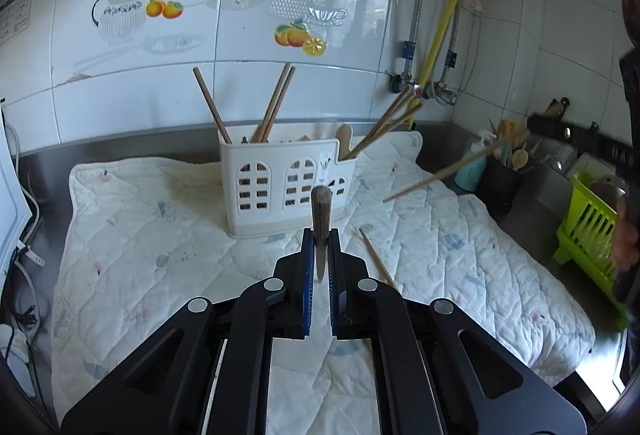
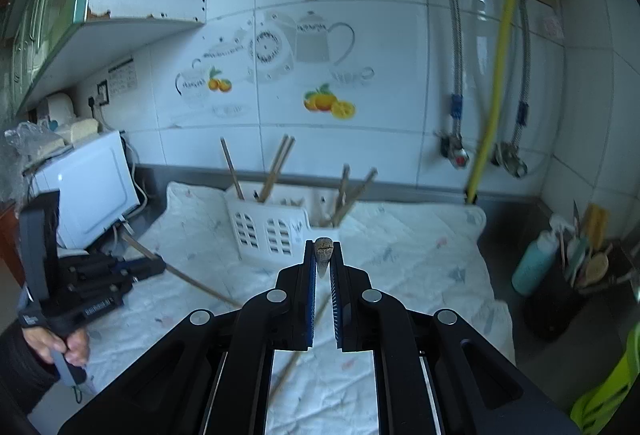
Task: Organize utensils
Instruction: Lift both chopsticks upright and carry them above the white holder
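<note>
You hold 1 chopstick (image 1: 321, 219) clamped in each closed gripper (image 1: 321, 239), ready for the holder (image 1: 286, 187) just ahead.

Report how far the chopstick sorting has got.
Done: several chopsticks already stand in the white holder, in its left and right compartments. In hand: the left gripper and the right gripper are each shut on one chopstick, held above the quilted cloth. Left: both held sticks must go in, and at least one loose chopstick lies on the cloth.
</note>
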`<state>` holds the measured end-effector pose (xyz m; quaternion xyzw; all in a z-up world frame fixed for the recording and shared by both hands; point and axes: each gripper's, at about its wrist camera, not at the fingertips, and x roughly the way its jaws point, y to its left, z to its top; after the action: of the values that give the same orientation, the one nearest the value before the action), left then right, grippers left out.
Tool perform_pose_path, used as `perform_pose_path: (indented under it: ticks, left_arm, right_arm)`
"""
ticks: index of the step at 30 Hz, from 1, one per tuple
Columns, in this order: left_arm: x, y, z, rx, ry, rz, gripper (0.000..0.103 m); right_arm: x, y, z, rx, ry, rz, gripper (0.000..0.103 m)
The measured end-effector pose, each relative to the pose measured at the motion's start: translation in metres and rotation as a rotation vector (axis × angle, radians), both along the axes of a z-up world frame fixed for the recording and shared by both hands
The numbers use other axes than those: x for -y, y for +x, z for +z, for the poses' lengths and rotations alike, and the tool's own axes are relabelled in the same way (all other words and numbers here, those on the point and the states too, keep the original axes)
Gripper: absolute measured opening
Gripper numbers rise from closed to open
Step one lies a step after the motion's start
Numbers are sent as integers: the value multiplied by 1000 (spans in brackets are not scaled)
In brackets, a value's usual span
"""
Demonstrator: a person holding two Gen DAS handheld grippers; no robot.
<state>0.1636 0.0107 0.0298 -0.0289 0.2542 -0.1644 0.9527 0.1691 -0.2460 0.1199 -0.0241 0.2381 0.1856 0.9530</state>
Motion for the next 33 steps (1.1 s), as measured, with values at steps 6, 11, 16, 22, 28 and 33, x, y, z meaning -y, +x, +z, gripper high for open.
perform_pose_path:
  ticks: [6,11,16,22,28,33]
  left_arm:
    - [-7,7,14,26,4,6,5]
    - [-13,14,22,37,10,14,5]
    - [-16,19,34,58,24,13,5]
    - [-20,28,52,91,35,17,5]
    - [-26,40,80,144,22,31,5]
    - [-26,57,112,198,16,47,5]
  right_arm:
    - [-18,35,44,18,-18,65,7]
    - [-39,76,48,-9,-84,55,7]
    - [-55,119,28,-78,-117,42,7]
    - [-59,142,10,-109,-80,42,10]
    - [-57,134,11,-69,-75,37,22]
    - [-51,111,8,-37,-74,52,27]
